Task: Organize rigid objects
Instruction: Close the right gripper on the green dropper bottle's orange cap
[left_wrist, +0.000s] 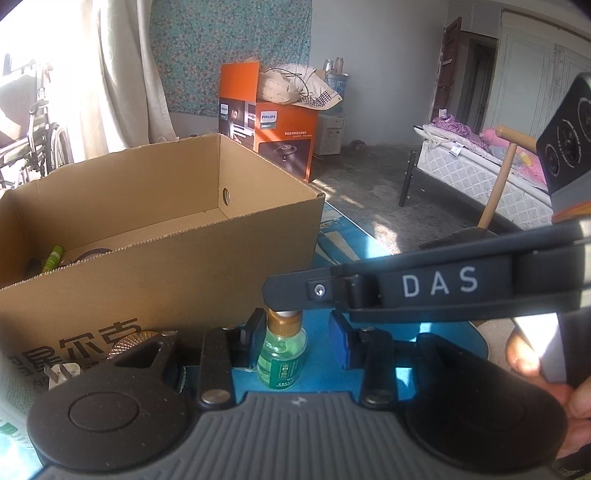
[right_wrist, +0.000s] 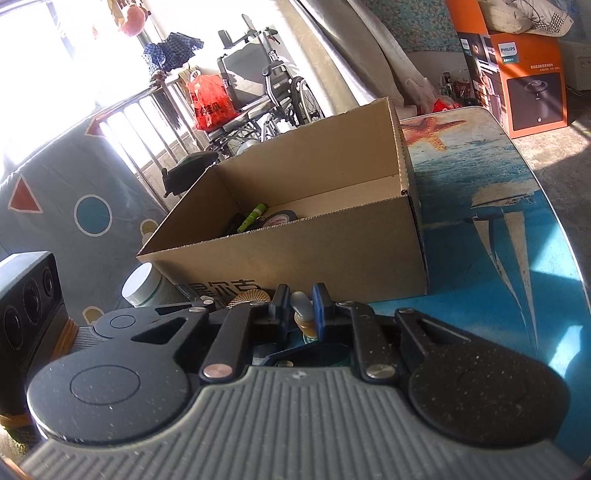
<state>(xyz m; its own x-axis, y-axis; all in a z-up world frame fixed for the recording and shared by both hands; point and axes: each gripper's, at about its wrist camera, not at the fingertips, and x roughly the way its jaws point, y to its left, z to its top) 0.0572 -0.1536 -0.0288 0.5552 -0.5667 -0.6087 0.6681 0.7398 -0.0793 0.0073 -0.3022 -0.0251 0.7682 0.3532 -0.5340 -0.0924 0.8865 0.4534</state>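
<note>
Ocean-print table (right_wrist: 480, 258), right gripper (right_wrist: 301, 308) clamping bottle (left_wrist: 282, 354) nozzle

A matt corrugated cardboard box (left_wrist: 159, 236) stood beyond the gripper (left_wrist: 295, 332), which flanked a glossy green glass bottle (left_wrist: 282, 354) with a metallic gold collar.

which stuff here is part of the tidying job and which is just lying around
Job: small green glass bottle with gold cap, right gripper shut on its cap, open brown cardboard box, white round jar.

Lying about: orange Philips carton, wheelchair, bed.
</note>
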